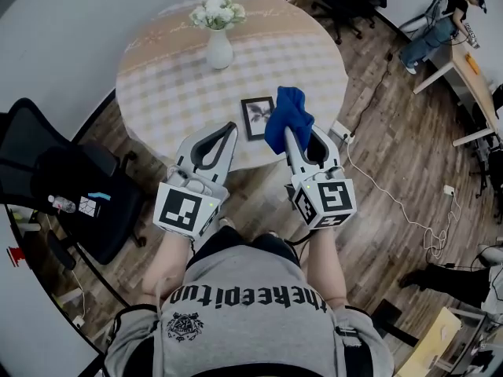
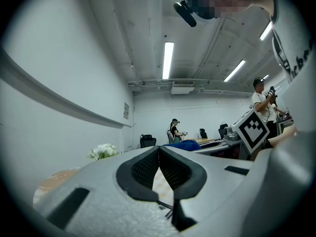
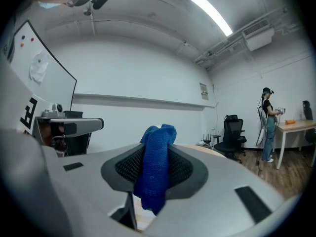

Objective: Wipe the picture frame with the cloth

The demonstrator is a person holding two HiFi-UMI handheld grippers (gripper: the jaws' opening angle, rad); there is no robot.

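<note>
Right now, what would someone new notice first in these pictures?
The bright blue cloth pinched in the right gripper jumps out, bunched just right of the small picture frame lying near the front edge of the round table. Farther back stands a white vase of white flowers.

1. The cloth is deep blue.
2. The picture frame, just left of the cloth, is black around a dark print on white.
3. The bench shows a pale beige-and-white check.
4. The vase and flowers, beyond the cloth, are white.
5. The left tongs and right tongs are grey, lined black, with black-and-white square markings.
6. The floor is brown wood planking.
</note>
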